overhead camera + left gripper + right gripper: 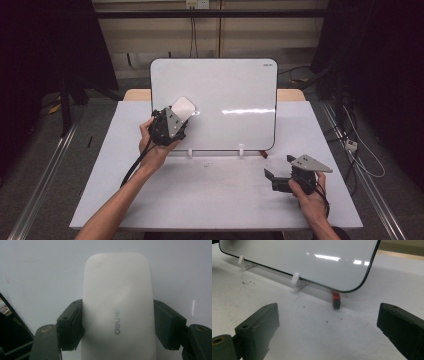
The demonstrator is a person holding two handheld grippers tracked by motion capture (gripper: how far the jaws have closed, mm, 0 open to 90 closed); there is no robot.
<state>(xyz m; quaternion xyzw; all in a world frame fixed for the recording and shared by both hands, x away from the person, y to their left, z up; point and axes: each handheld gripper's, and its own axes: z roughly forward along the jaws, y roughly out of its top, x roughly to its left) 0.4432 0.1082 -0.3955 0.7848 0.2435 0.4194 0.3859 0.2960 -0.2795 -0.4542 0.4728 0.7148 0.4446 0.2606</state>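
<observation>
A rounded-corner whiteboard (225, 100) with a thin dark edge stands tilted back on two small white plastic feet (296, 282) on a matte white table (210, 200); its glossy face carries streaks of reflected light. The left gripper (176, 119) is clamped on a white eraser (183, 108) — a smooth, pill-shaped plastic block with rounded ends — and holds it against the board's left part, near the upper left corner. In the left gripper view the eraser (117, 307) lies lengthwise between the two black, ribbed pads (71, 325), which press on its long sides; grey lettering is moulded or printed on its back, and the board behind it appears as a plain pale surface with a faint pinkish smudge at the left. The high view adds what that close view lacks: the person's left hand (152, 145) around the gripper body, the grey three-cornered plate on top, and the trailing black cable. The right gripper (272, 176) rests low over the table at the near right, well apart from the board, its jaws spread with nothing between them. The right gripper view shows detail that is barely legible from above — a small red and black piece (336, 299) lying on the table just under the board's lower right corner, and dark specks scattered across the table's slightly rough surface.
</observation>
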